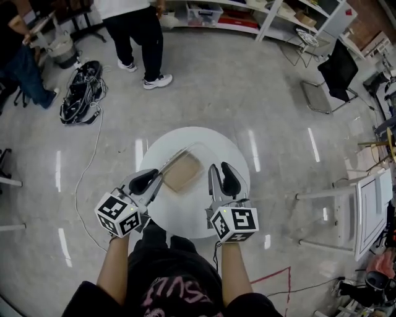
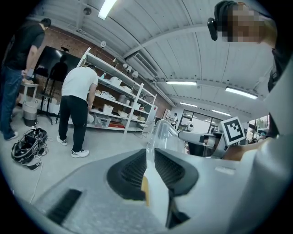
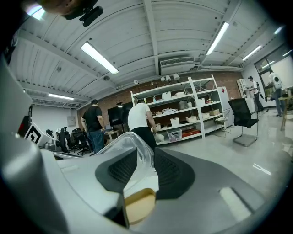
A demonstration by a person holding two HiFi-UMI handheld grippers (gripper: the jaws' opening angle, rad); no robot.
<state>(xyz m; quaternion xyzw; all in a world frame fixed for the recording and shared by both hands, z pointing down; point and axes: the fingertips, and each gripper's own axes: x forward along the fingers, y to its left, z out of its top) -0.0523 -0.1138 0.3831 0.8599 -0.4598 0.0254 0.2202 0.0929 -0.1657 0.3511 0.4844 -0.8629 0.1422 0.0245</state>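
Left gripper view: the jaws of the left gripper are clenched on a thin edge of a clear plastic bag. The film runs up and forward out of the ribbed black pads. A strip of the flat tan square slab inside the bag shows just below the pads.

Right gripper view: the jaws of the right gripper are likewise clenched on clear film of the same bag. The bag's rounded edge stands above the pads and the tan slab sits low, close to the camera.

Head view:
- The bag spans the gap between the two grippers. Its left side is in the left jaws and its right side is in the right jaws.
- The tan slab lies midway between the jaws, slightly forward of both and away from the person.
- The left gripper angles inward to the right. The right gripper points almost straight ahead.
- Both grippers are in contact with the bag; neither is nearer.
- The bag is over the middle of the round white bench. Whether it rests on the bench or is held just above it cannot be told.

Surroundings: a coil of black cables lies on the floor well to the left. A standing person and white shelving are beyond the bench.
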